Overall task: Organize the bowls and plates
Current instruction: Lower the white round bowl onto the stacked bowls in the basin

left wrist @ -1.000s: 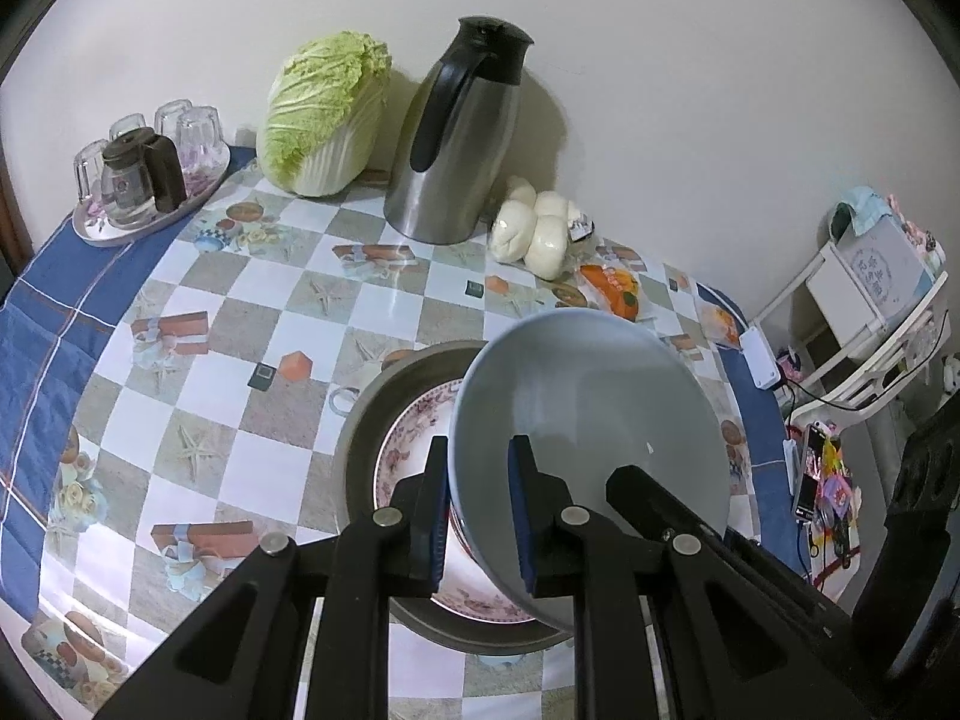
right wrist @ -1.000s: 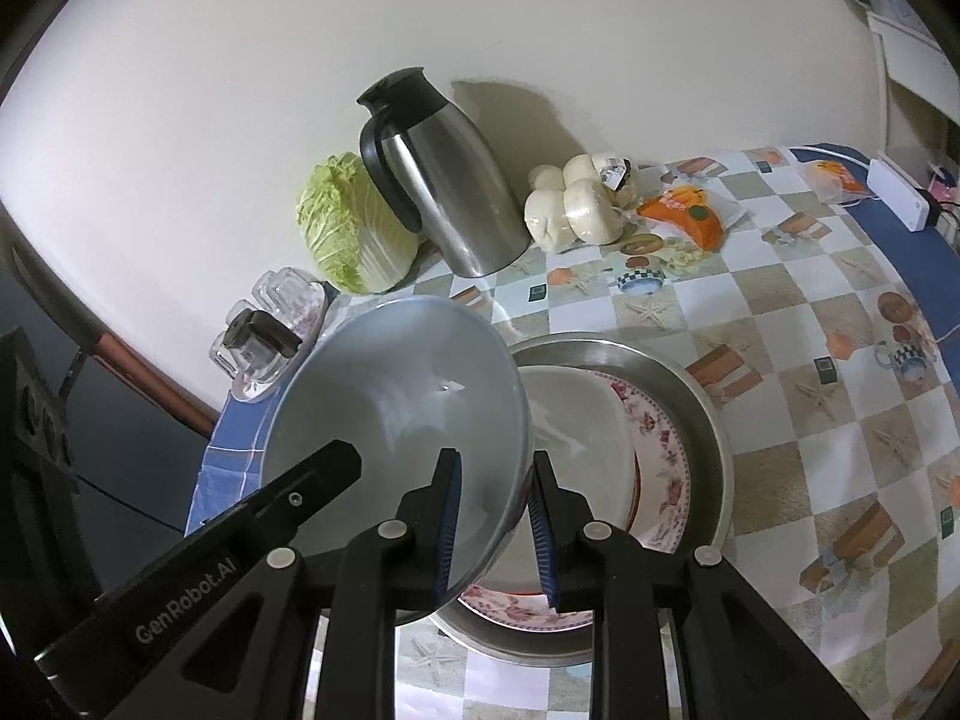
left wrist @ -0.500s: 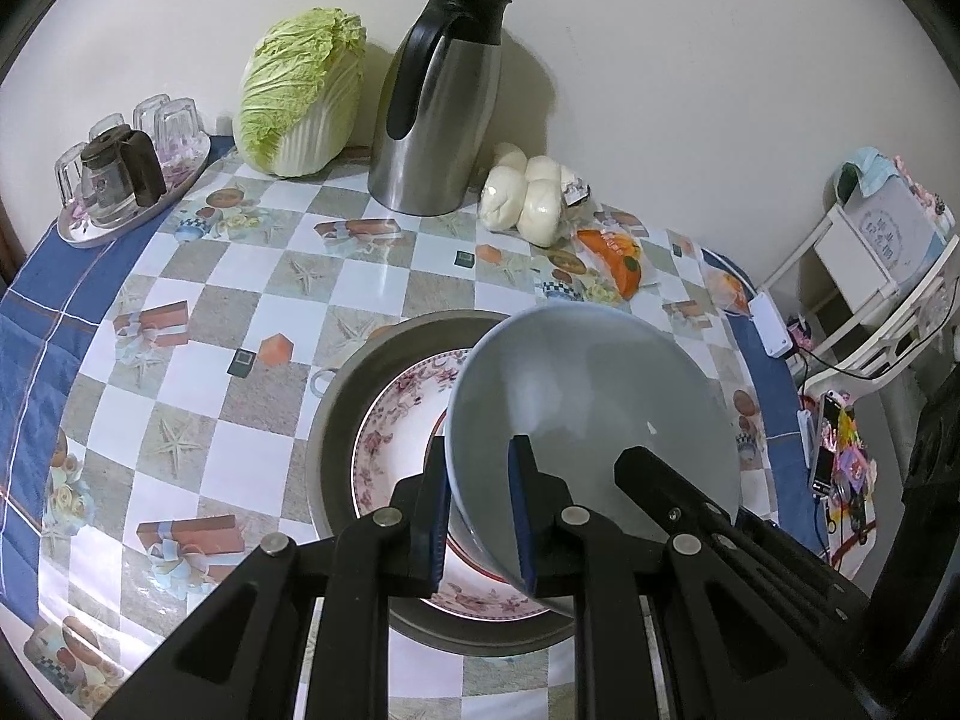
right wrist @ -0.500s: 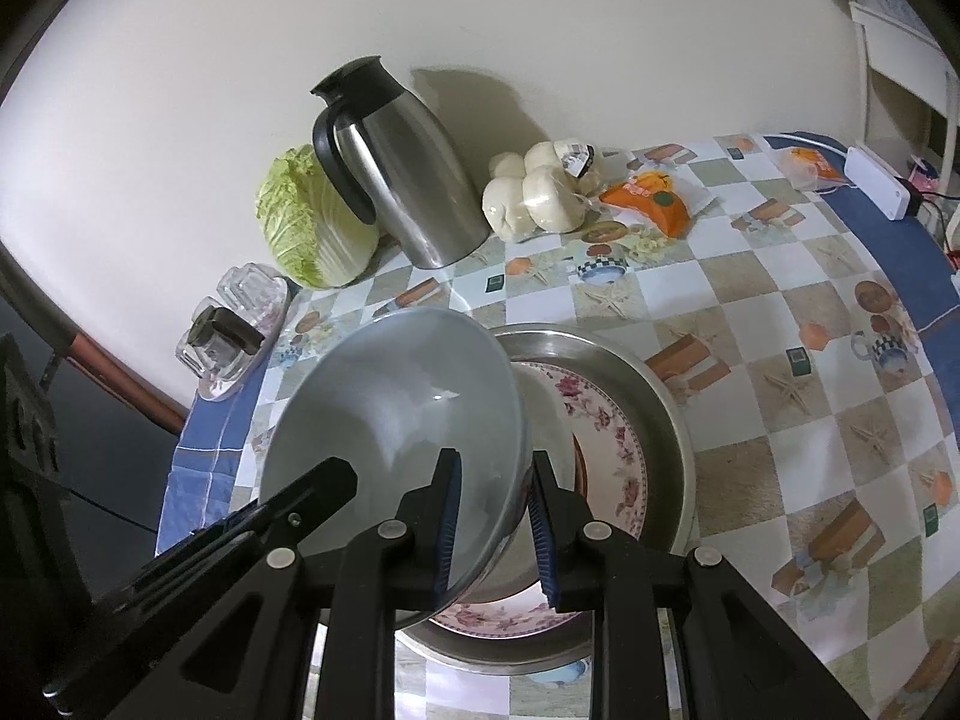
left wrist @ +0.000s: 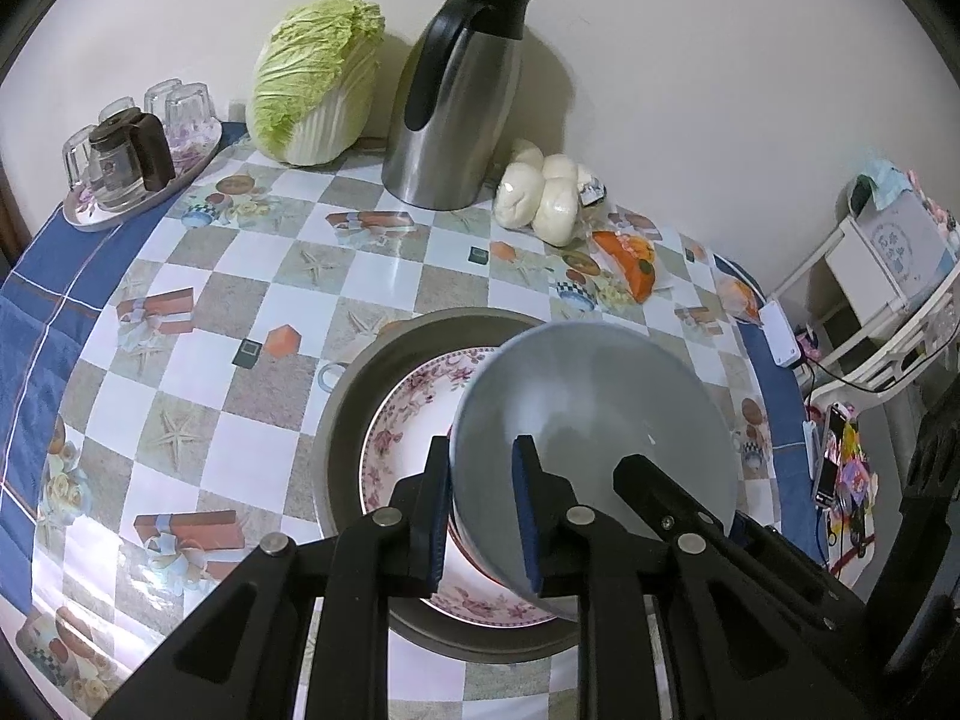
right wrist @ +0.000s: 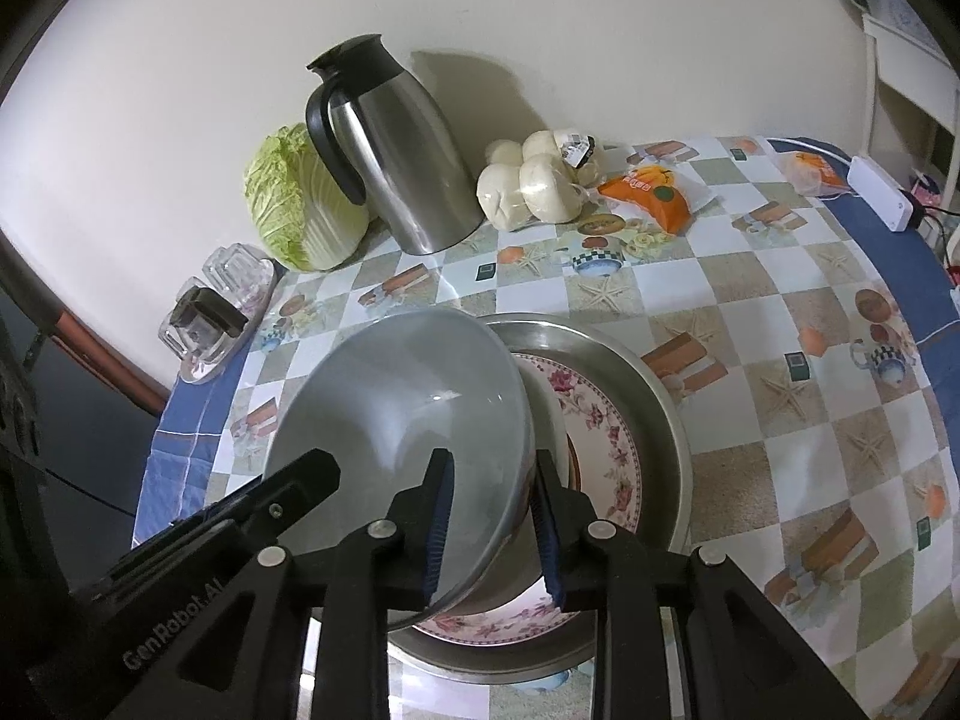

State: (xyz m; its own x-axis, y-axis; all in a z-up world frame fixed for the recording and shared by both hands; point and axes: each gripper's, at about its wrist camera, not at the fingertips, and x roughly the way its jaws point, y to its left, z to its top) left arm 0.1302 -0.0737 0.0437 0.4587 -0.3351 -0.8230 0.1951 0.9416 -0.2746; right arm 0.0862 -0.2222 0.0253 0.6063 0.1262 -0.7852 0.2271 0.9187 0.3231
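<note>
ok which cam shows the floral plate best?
Left wrist: the floral plate shows a broad arc of rim and white centre inside the metal basin. Right wrist shows only a rim strip; the grey bowl hides the rest.

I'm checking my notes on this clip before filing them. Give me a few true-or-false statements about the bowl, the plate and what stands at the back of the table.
1. Both grippers, left gripper and right gripper, grip the rim of the grey bowl. True.
2. The floral plate lies directly on the tablecloth. False: it lies in the metal basin.
3. The steel jug stands between the cabbage and the white buns. True.
4. The grey bowl is full of soup. False: it looks empty.
5. The glasses stand on a tray. True.
</note>
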